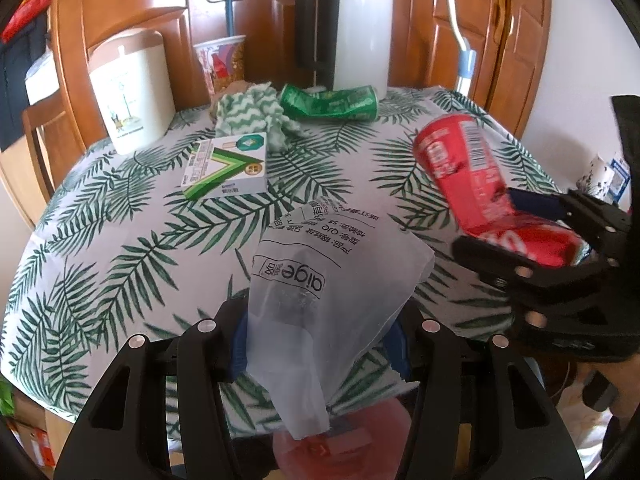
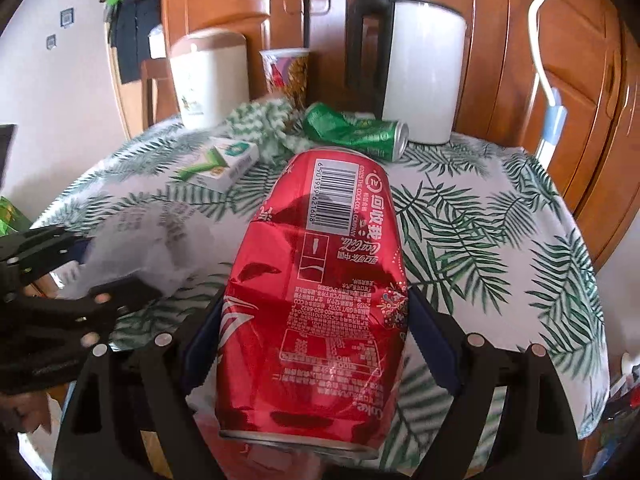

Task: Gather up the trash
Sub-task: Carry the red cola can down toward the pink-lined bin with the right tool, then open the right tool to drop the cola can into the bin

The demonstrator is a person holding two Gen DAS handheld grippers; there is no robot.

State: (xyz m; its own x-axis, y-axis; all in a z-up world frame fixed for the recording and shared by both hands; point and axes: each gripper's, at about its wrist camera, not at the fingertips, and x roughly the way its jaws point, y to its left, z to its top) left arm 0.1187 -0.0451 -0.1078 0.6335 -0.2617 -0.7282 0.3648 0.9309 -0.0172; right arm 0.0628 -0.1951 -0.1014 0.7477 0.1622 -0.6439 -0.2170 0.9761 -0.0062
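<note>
- round table under a white tablecloth with green palm-leaf print (image 1: 120, 248)
- cream plastic canister with tan lid (image 1: 130, 88), far left on the table
- printed paper cup (image 1: 220, 64), just right of the canister
- white electric kettle with black handle (image 1: 348, 32), at the far edge
- brown wooden cabinet doors (image 2: 580, 60) behind the table
- wooden chair (image 1: 36, 148) at left

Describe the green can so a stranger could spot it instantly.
Start at the tall white kettle at the far edge of the leaf-print table. The green can lies on its side just before it, beside a green-white cloth; it is crushed and the only green can.
</note>
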